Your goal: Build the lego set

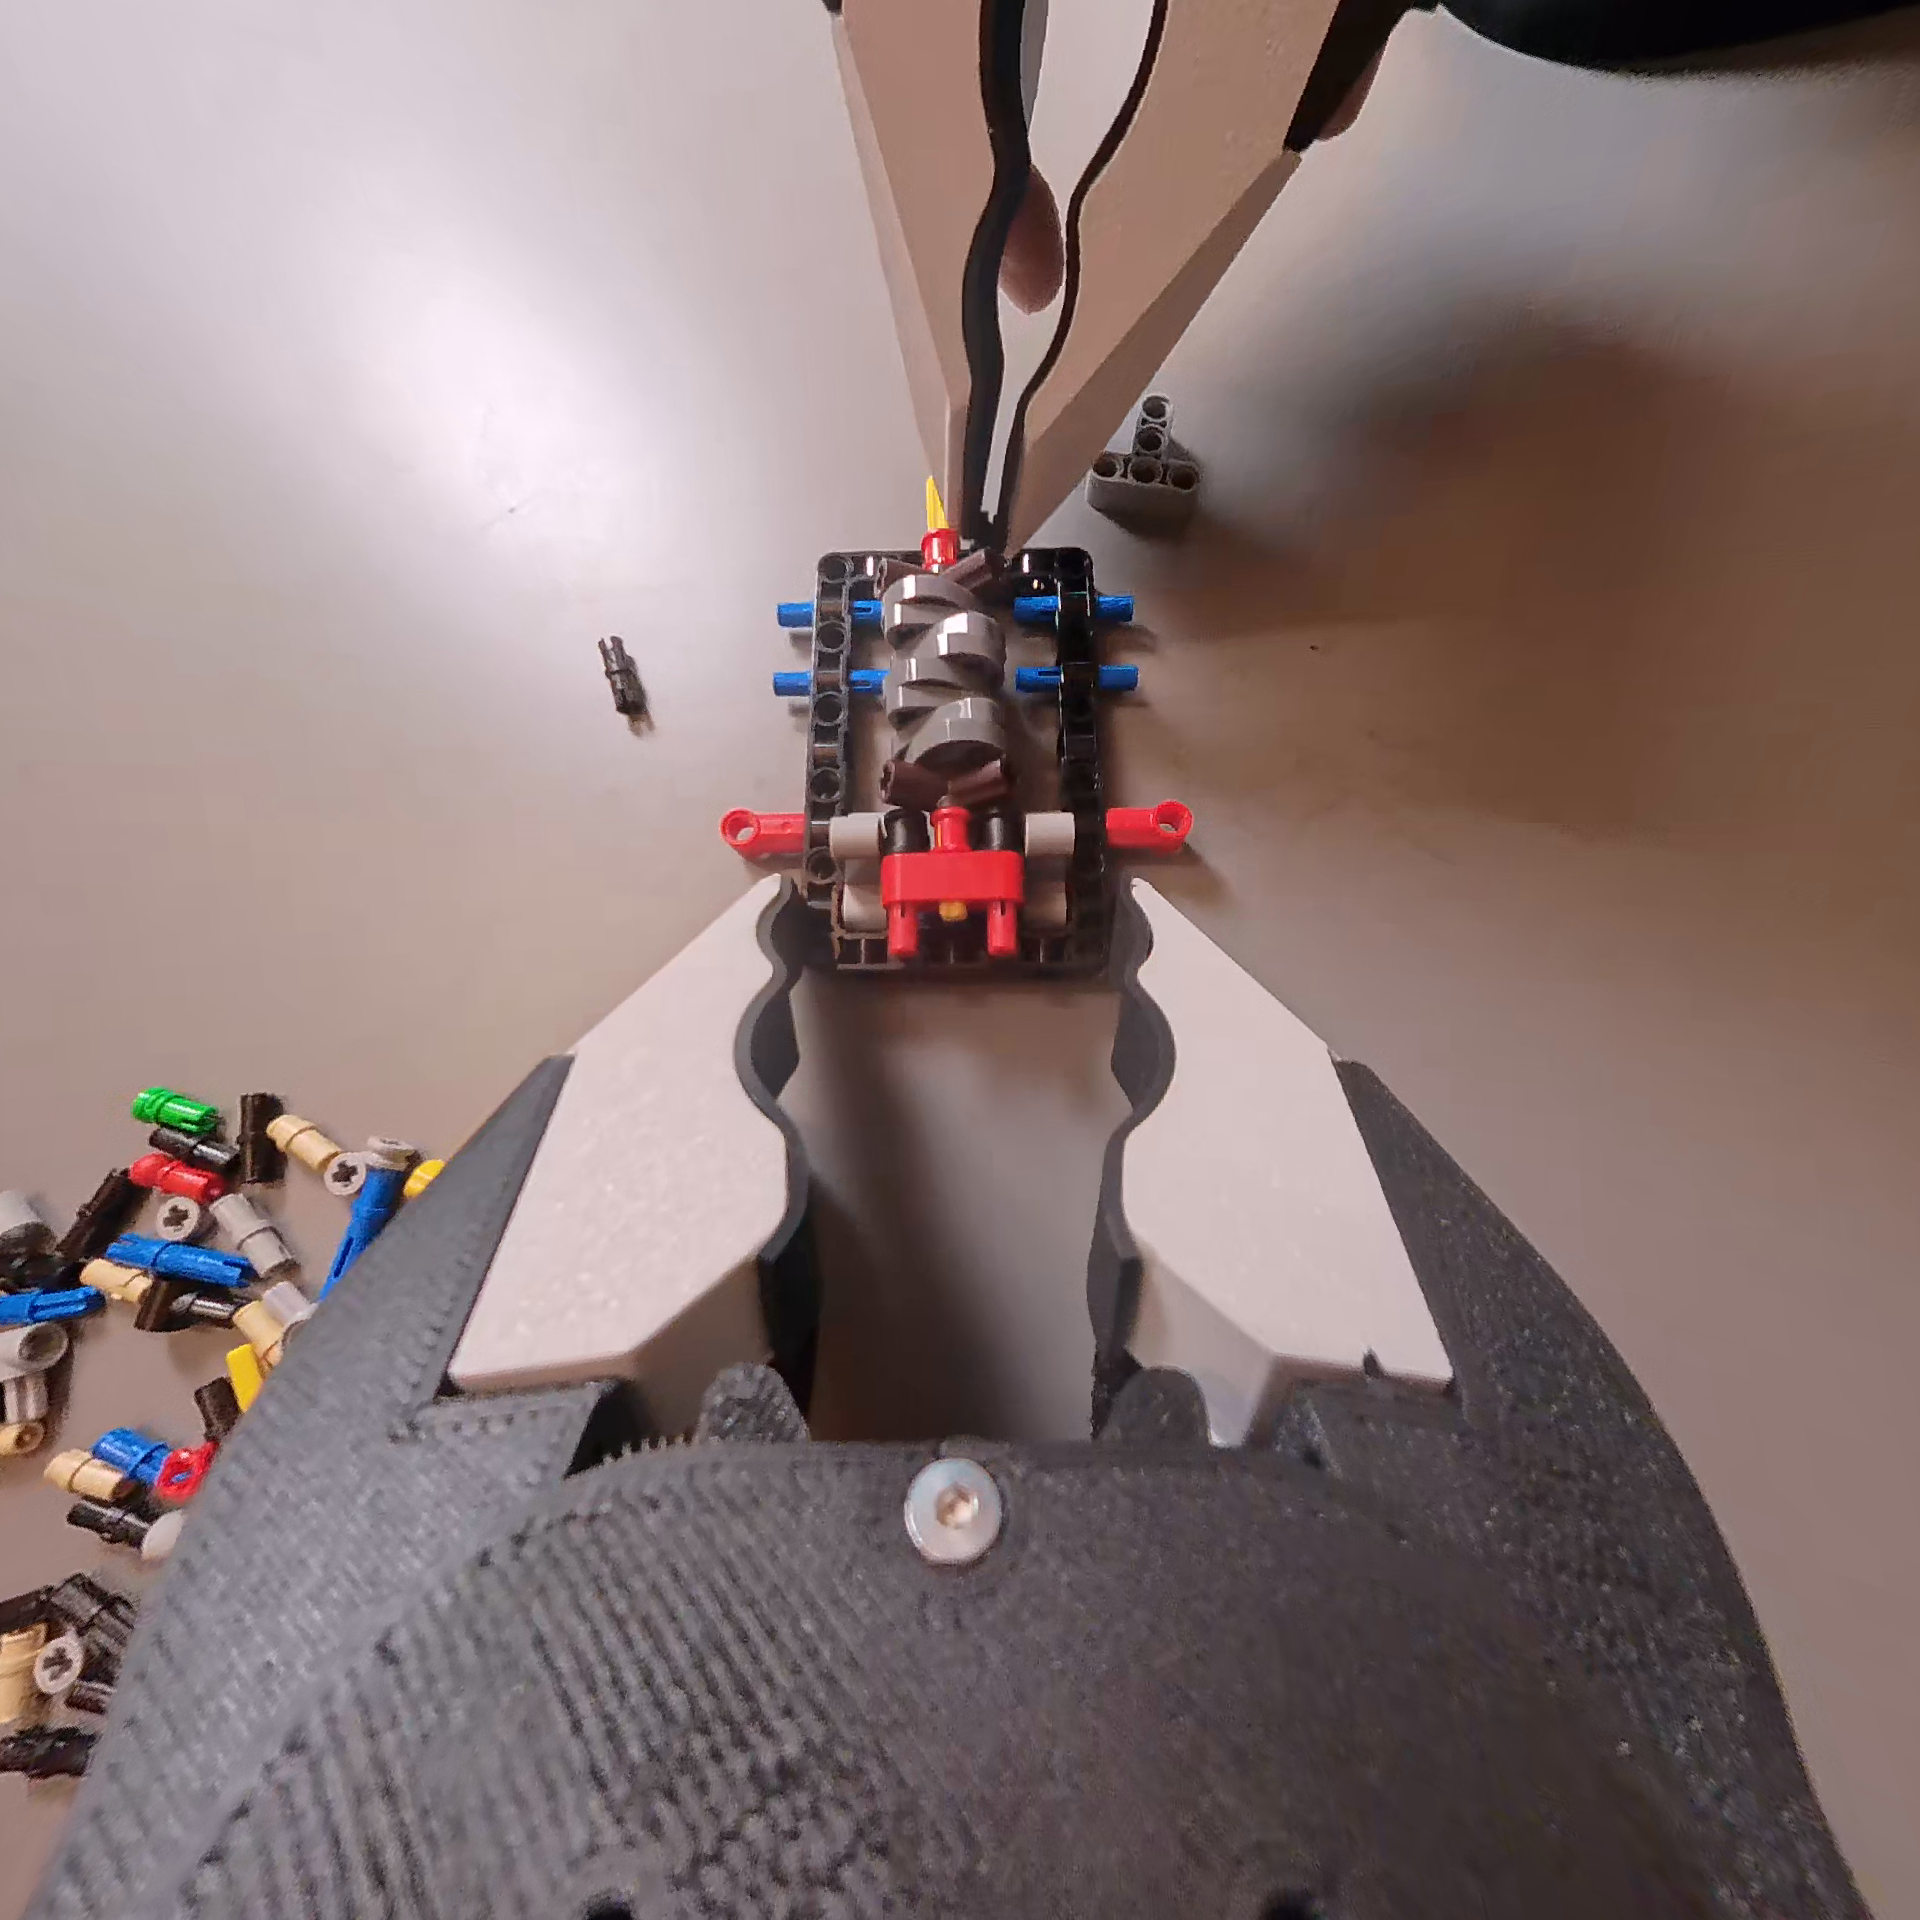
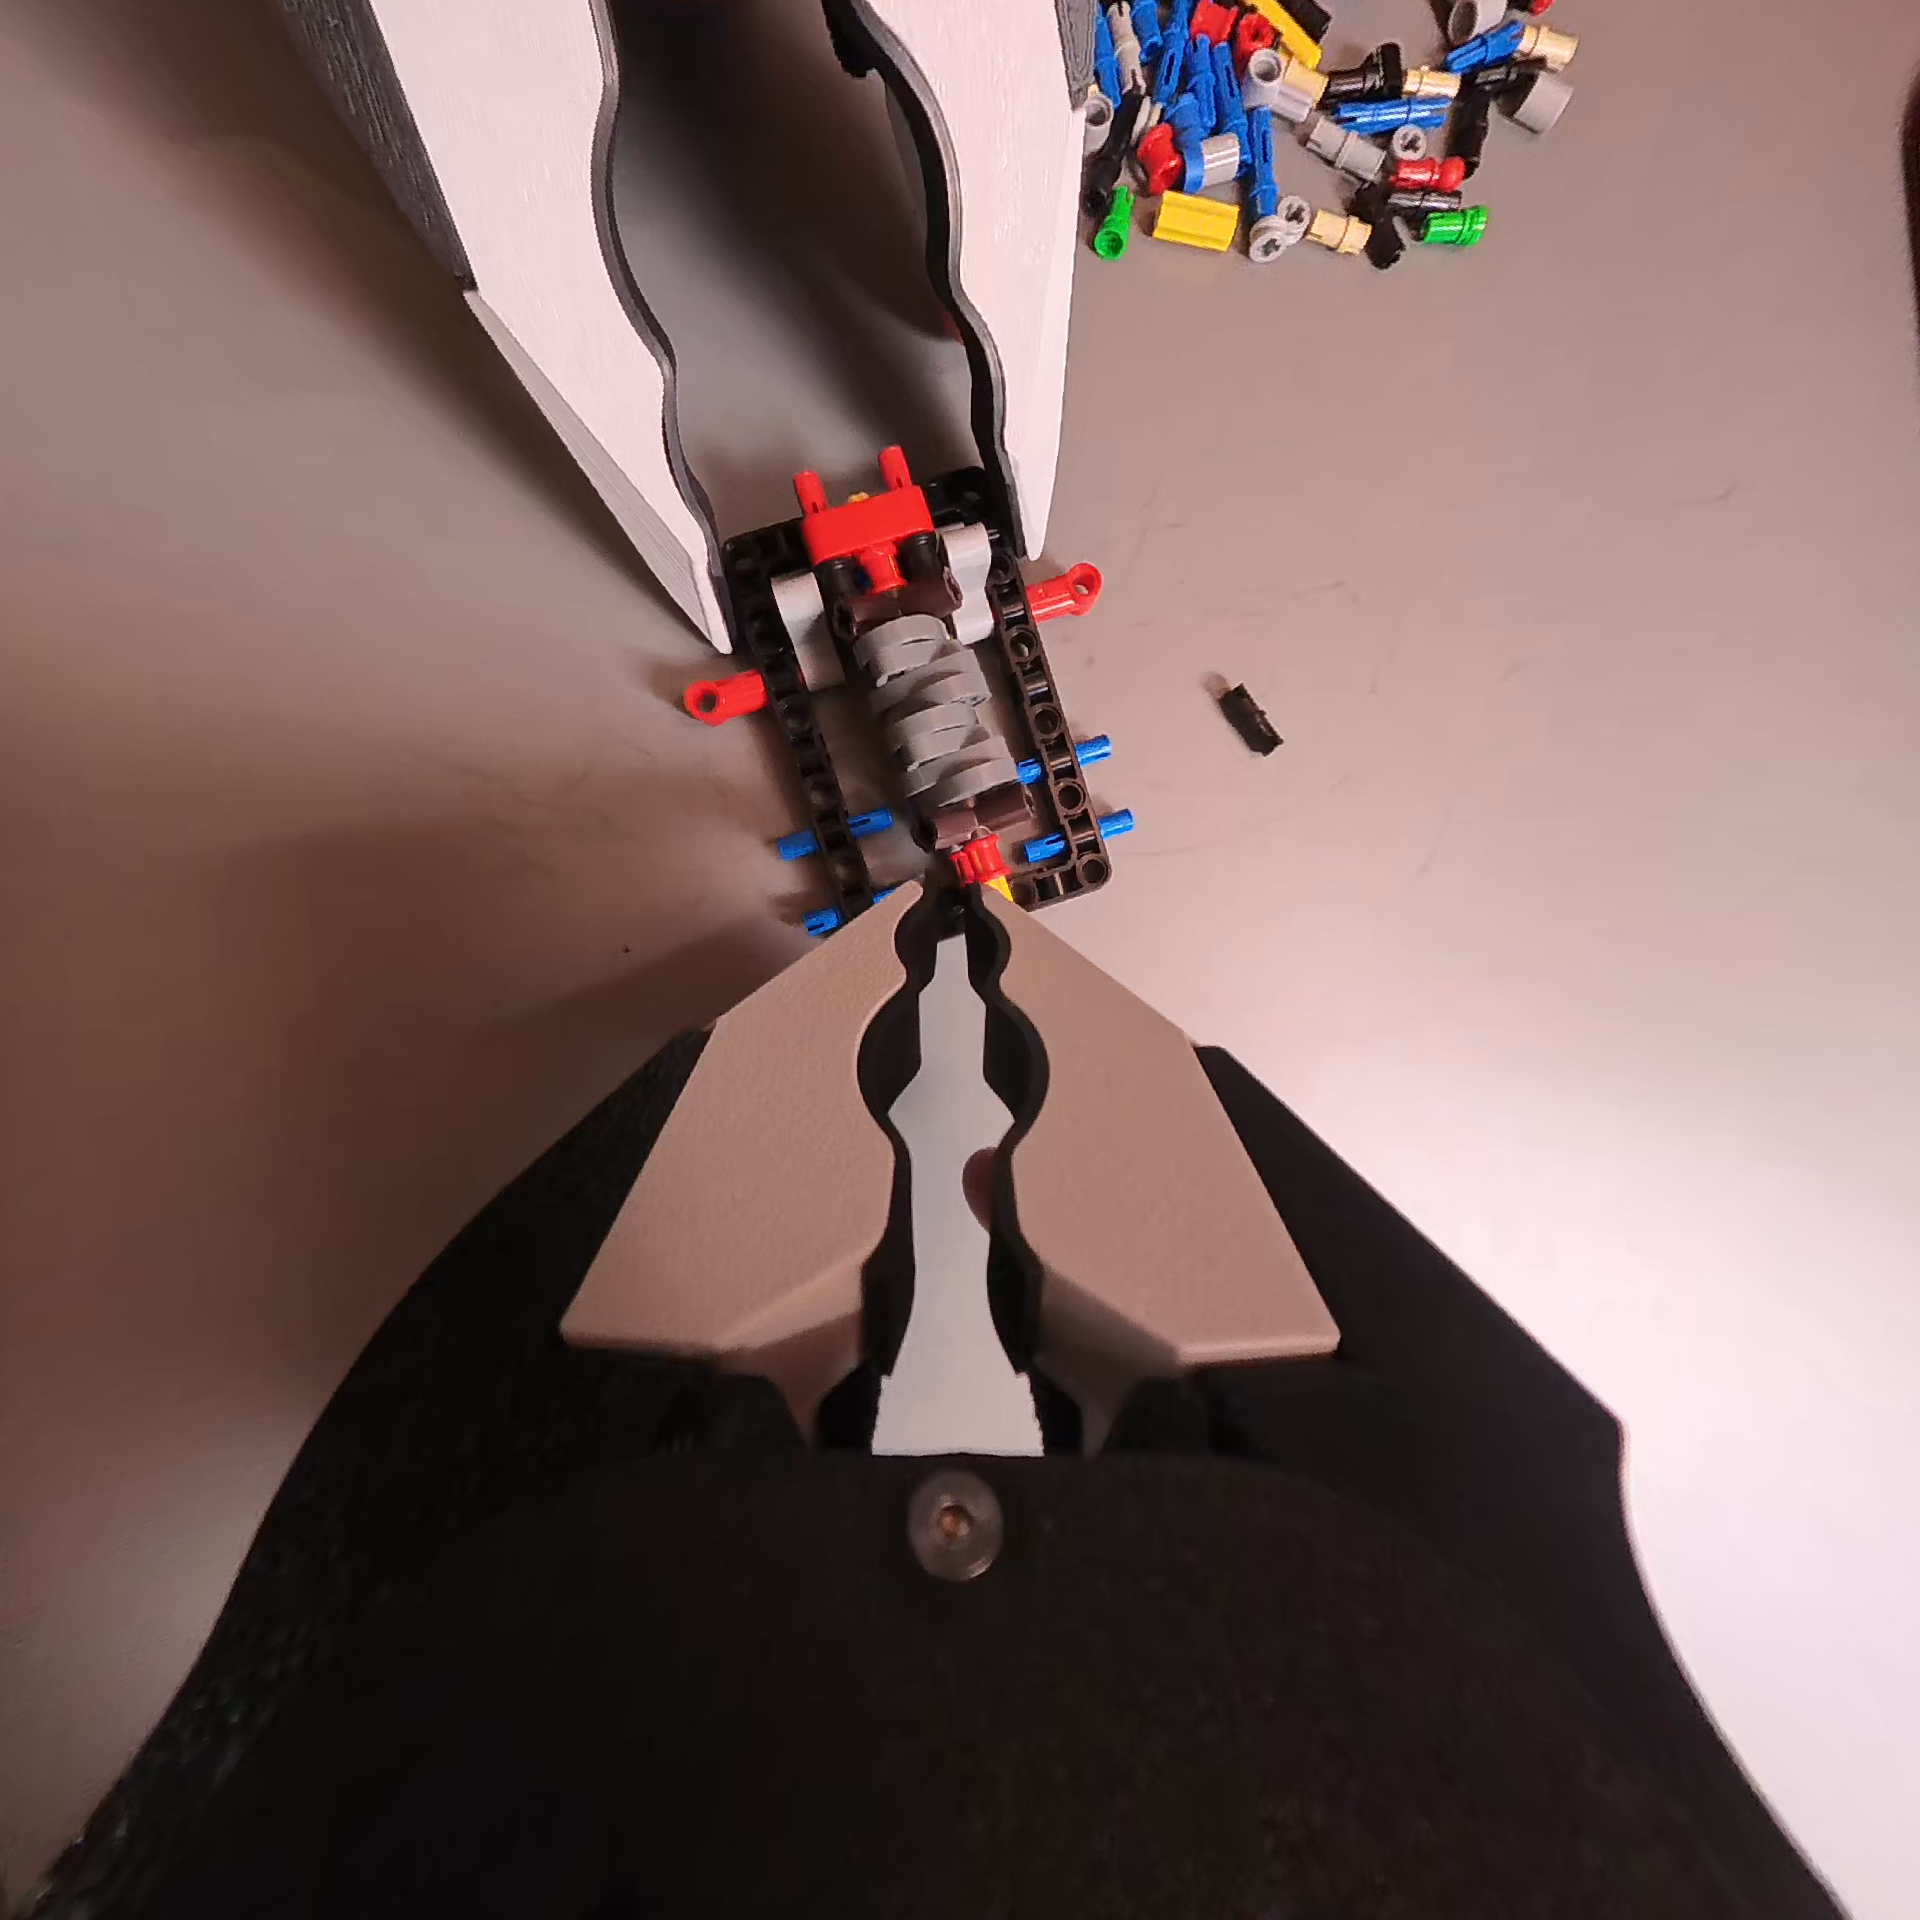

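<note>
In the left wrist view, a loose pile of small parts [image 1: 156, 1309] is seen at about 8 o'clock on the bench [image 1: 364, 416], and a lone black pin [image 1: 623, 675] lies at roughly 10 o'clock, well apart from the build. The left hand-held gripper [image 1: 954, 914] is spread wide, its fingertips set against the two near corners of the black frame [image 1: 831, 707], so the lego build is clamped at its red-block end. The build is found dead centre, with grey twisted pieces [image 1: 945, 665] down the middle and blue pins [image 1: 800, 613] poking out the sides. At 12 o'clock the right hand-held gripper [image 1: 987, 520] is nearly closed, tips pinched at the yellow axle [image 1: 935, 501] by the red bush. A grey L-beam [image 1: 1148, 468] is parked at 1 o'clock. No readable writing is spotted anywhere.
</note>
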Tool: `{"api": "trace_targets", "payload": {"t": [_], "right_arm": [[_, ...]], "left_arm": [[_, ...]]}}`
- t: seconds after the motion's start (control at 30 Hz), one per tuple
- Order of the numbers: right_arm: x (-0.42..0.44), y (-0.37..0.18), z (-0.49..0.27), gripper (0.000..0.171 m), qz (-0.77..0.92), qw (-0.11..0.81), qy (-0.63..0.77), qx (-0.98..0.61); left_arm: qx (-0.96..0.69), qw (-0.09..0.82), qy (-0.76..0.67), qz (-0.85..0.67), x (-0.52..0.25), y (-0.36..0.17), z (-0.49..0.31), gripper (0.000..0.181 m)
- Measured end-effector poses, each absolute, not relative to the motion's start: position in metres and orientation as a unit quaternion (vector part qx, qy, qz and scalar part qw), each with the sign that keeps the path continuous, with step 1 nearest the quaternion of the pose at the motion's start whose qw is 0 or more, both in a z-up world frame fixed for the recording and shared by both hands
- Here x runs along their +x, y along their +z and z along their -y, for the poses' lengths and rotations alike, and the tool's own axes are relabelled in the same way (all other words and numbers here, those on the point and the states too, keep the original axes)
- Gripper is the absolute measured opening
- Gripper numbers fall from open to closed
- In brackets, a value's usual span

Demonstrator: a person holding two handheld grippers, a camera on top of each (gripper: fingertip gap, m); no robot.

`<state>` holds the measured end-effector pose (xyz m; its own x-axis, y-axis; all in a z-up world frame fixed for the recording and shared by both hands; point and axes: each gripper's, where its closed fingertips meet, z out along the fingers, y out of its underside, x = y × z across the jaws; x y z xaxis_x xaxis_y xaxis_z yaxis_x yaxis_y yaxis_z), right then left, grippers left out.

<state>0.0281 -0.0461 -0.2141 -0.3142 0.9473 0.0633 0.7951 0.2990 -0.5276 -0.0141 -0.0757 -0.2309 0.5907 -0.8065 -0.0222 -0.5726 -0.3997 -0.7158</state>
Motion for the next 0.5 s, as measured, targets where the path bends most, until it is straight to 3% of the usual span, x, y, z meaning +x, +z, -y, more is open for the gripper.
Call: {"api": "trace_targets", "payload": {"t": [0.5], "right_arm": [[0.0306, -0.2148, 0.0468, 0.002, 0.776, 0.184, 0.221, -0.562]], "left_arm": [[-0.816, 0.357, -0.174, -0.419, -0.0121, -0.2307, 0.0754, 0.059]]}}
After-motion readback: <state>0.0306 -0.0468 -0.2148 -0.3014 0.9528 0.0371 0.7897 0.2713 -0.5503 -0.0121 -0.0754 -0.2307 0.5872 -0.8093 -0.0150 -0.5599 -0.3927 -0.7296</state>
